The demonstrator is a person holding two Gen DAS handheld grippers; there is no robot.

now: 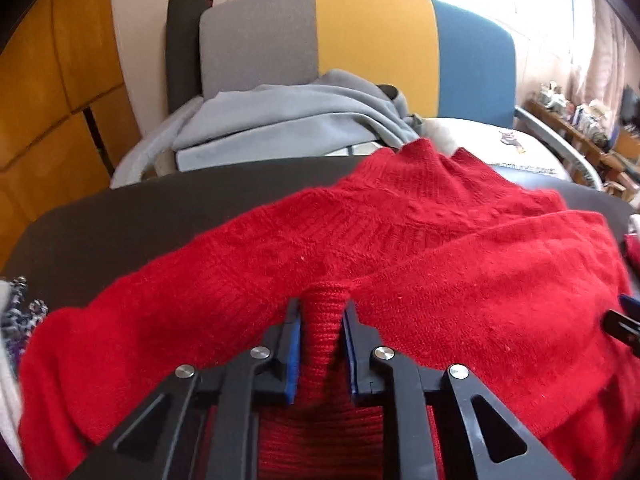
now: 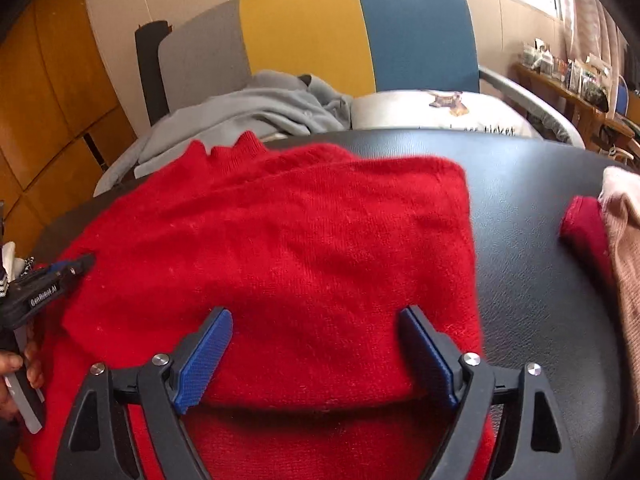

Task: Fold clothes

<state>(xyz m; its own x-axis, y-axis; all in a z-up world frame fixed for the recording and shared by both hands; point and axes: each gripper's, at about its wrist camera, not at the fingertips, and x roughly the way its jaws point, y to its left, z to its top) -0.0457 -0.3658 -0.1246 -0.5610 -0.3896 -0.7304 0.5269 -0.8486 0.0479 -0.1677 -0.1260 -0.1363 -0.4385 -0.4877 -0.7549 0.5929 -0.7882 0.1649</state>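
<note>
Ribbed red knit fills the narrow gap between the blue pads (image 1: 294, 350) of the left gripper (image 1: 322, 312); its jaws are clamped on this raised fold of the red sweater (image 1: 400, 248). No earlier view is available for comparison.

Right gripper (image 2: 316, 320): jaws stand wide apart above the sweater's near folded edge, the pads not pressing on the knit. Whether the fingertips touch the fabric cannot be told.

Red sweater: spread across the black table (image 2: 540, 280), covering its left and middle portions. The ribbed hem reaches the far edge of the table. In the right wrist view, one folded layer ends in a straight edge toward the table's right side, with bare surface beyond it.

Right edge of the table: a dark red garment (image 2: 584, 228) lies touching a pink knit garment (image 2: 624, 248).

Beyond the far edge: a grey, yellow and blue sofa (image 1: 372, 40) carrying a grey garment (image 1: 288, 120) and a white printed garment (image 2: 436, 114).

A person's hand (image 2: 16, 364) grips the left gripper's handle at the left border of the right wrist view.
</note>
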